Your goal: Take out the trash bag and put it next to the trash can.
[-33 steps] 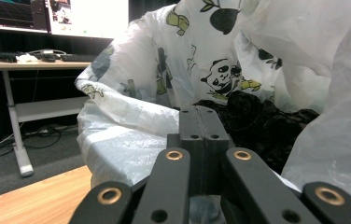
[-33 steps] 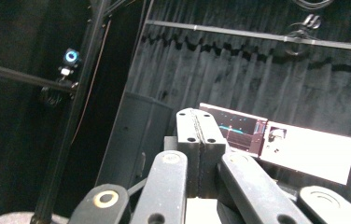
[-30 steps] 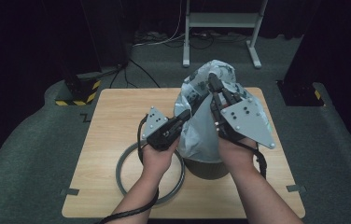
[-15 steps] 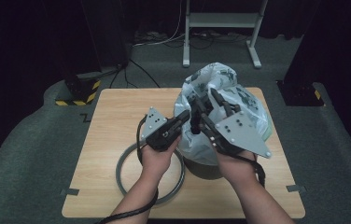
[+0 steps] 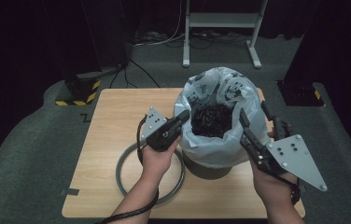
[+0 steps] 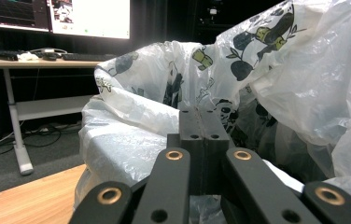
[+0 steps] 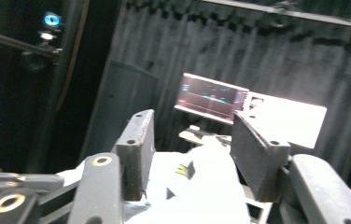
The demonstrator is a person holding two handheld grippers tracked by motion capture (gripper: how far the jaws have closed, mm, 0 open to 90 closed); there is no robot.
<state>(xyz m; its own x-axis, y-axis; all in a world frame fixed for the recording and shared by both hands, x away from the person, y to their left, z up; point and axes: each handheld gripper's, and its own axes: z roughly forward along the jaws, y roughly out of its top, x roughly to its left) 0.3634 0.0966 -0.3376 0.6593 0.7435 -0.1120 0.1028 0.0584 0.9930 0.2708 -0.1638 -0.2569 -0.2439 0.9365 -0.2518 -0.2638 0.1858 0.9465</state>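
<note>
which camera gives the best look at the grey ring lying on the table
The high view: the grey ring lies flat on the wooden table, left of the bin, partly covered by the left forearm. The left gripper view looks at the plastic bag; the right gripper view looks over the bag toward monitors.

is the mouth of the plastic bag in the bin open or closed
Open. In the high view the plastic bag gapes over the bin, dark contents showing inside; the left gripper pinches its rim.
</note>
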